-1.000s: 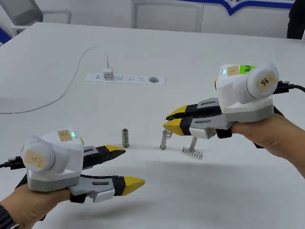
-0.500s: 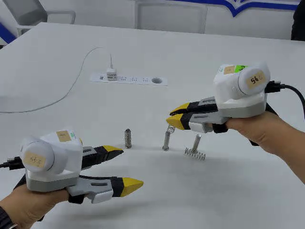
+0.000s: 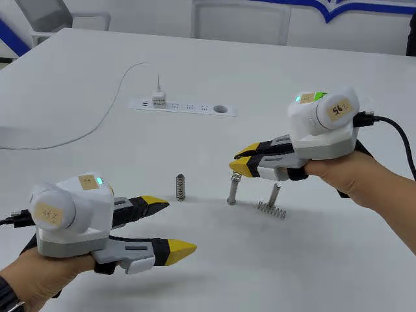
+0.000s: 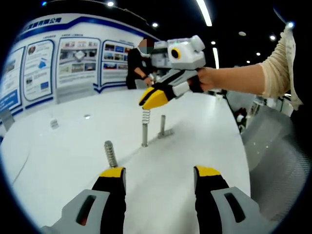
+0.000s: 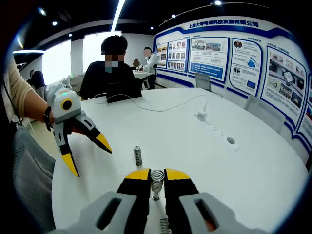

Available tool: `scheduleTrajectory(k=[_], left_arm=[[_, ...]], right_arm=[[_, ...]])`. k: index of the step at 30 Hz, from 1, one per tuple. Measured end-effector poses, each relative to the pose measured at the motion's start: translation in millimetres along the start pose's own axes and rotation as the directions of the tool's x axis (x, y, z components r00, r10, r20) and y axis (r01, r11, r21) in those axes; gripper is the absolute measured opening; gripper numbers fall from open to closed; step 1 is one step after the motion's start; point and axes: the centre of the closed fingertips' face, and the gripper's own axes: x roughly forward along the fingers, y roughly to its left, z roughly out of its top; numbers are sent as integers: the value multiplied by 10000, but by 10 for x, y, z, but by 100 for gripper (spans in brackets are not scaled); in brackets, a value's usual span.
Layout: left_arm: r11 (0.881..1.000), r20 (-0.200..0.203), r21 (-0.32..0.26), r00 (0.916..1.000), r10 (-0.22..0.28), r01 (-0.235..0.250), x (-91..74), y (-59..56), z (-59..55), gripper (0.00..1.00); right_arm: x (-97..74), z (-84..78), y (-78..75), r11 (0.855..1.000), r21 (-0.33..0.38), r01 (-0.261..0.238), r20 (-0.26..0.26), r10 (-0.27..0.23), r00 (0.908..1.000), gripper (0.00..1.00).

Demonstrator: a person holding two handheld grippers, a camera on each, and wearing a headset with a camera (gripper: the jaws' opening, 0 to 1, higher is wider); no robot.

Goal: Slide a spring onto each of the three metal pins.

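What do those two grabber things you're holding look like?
The left gripper and right gripper match: white and grey bodies, black jaws with pointed yellow tips, a small green light and a tan sticker with handwritten numbers. A black cable runs from the right one, which also has a green sticker. The person wears a cream knitted sleeve.

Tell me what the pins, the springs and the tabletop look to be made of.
The pins look like bare metal: dull silver-grey with a soft sheen. The springs are coiled wire, probably steel, the same grey with glints along the coils. The tabletop is smooth, white and semi-matte, perhaps laminate or painted board; the pictures cannot settle which.
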Motion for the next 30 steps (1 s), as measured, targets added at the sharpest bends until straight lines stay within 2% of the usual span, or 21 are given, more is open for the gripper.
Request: scheduleTrajectory(k=[14,30], left_arm=[[10000,-45,-4,10000,36,-37,-22,12,-25,55],[10000,-75,-63,10000,43,-43,-38,21,-50,54]], right_arm=[[36,-49,-10,10000,30,33,-91,-33,10000,12],[123,-179,13,9994,337,36,-233,-29,9997,12]])
